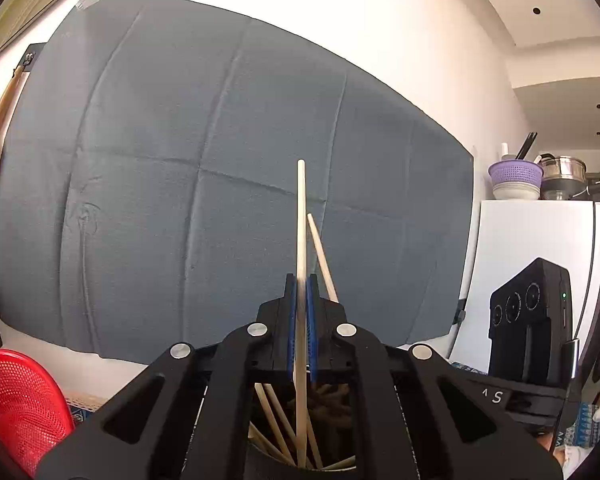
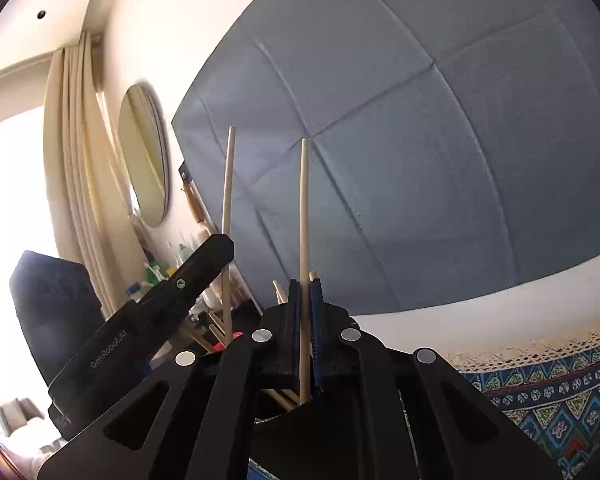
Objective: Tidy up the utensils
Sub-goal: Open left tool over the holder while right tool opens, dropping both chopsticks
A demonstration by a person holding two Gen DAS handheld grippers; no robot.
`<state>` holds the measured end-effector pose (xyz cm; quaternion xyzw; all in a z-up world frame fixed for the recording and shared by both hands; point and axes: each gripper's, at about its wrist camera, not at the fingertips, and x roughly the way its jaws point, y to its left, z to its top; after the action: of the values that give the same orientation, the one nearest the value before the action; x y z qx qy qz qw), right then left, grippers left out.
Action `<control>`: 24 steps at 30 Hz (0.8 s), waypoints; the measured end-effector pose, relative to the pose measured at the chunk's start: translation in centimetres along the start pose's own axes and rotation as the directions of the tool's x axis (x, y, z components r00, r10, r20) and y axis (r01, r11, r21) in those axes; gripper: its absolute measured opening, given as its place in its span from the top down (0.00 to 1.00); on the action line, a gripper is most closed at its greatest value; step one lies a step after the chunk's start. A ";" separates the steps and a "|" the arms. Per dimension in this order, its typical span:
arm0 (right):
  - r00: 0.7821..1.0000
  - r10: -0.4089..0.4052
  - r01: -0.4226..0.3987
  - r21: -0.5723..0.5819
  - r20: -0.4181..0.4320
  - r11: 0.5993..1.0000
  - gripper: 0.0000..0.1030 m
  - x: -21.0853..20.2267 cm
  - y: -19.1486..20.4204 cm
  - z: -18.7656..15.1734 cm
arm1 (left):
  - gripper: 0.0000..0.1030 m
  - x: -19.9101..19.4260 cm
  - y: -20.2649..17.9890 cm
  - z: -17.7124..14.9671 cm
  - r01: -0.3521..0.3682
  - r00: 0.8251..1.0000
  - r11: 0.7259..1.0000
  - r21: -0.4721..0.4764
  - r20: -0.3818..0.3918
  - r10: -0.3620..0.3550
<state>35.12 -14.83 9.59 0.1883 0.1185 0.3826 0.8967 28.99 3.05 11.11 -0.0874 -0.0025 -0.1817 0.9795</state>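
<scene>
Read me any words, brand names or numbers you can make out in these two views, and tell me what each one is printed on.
"GenRobot.AI": white print on the black body of the left tongs, seen from the right wrist view.
"S" with a small "^" mark beside it: white print on the black body of the right tongs, seen from the left wrist view.
Black box with three round dials: no readable marking.

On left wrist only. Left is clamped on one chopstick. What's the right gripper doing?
Observer: The right gripper is shut on its own chopstick, upright over a dark holder.
Operator: Can right wrist see my left gripper?
Observer: Yes, the left gripper sits to its left, with its chopstick rising above it.
Operator: What's on that side of the room?
Observer: A cream curtain and an oval mirror.
</scene>
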 end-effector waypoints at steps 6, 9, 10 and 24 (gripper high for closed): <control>0.996 -0.091 0.089 -0.106 -0.015 0.990 0.95 -1.4 1.6 -0.3 | 0.95 -1.3 -0.6 -0.5 -0.021 1.000 0.994 0.108 -0.011 0.023; 0.989 -0.138 0.129 -0.164 -0.045 0.978 0.95 -1.6 2.5 -0.6 | 0.95 -2.0 -0.5 -0.8 -0.036 0.999 0.990 0.137 -0.023 0.040; 0.988 -0.149 0.138 -0.183 -0.050 0.973 0.95 -1.7 2.8 -0.6 | 0.95 -2.2 -0.5 -0.9 -0.042 0.998 0.988 0.151 -0.030 0.047; 0.954 -0.284 0.238 -0.334 -0.095 0.912 0.94 -2.6 5.7 -2.5 | 0.95 -3.2 -0.6 -0.7 -0.042 0.971 0.975 0.218 -0.220 0.091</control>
<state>28.84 -12.46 9.98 -0.0040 0.1426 0.2856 0.9477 25.71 3.48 10.37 0.0391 0.0939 -0.1563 0.9825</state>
